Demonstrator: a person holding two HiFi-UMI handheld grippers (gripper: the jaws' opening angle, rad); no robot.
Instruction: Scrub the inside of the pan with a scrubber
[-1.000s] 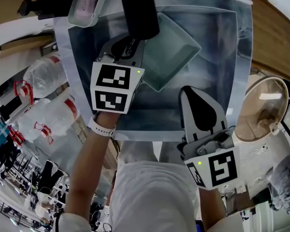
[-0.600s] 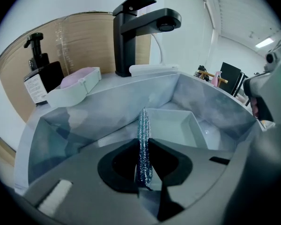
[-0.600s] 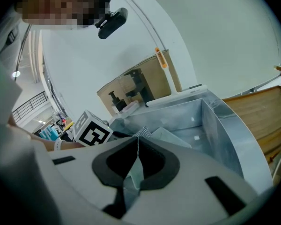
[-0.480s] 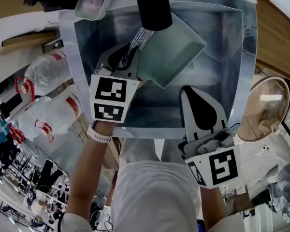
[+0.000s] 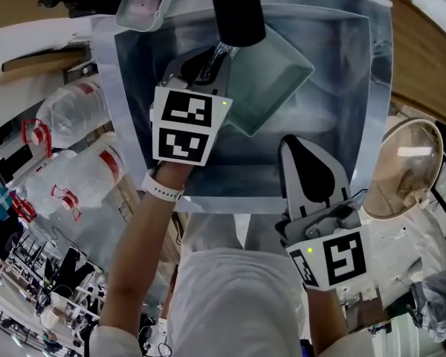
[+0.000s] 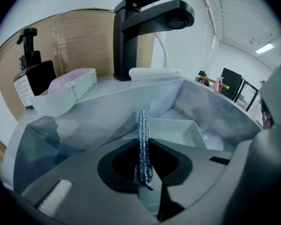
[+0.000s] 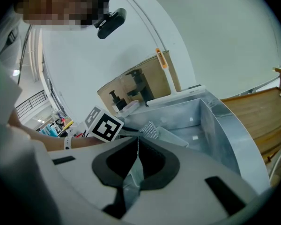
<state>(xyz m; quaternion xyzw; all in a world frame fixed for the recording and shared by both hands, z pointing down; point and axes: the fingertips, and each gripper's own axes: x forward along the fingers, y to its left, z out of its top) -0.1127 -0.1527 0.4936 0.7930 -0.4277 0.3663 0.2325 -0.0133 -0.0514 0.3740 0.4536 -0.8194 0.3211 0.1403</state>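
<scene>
A pale green rectangular pan (image 5: 271, 80) lies tilted in the steel sink (image 5: 357, 125). My left gripper (image 5: 207, 67) is shut on a glittery silver scrubber (image 5: 210, 59), which stands upright at the pan's left rim, just below the black tap (image 5: 234, 6). In the left gripper view the scrubber (image 6: 143, 144) sticks up from the shut jaws with the pan (image 6: 178, 130) behind it. My right gripper (image 5: 301, 146) is shut with nothing in it, over the sink's near part and apart from the pan. From the right gripper view, the scrubber (image 7: 150, 129) hovers at the pan (image 7: 173, 137).
A white tray with a pink sponge (image 6: 68, 90) sits on the sink's far left corner, beside a black soap dispenser (image 6: 30, 78). Clear plastic bottles (image 5: 74, 117) lie left of the sink. A round glass bowl (image 5: 405, 166) stands to its right, by a wooden counter (image 5: 427, 58).
My left gripper has moved a little away from me and to the right with the scrubber, bringing it under the tap. The right gripper has stayed put.
</scene>
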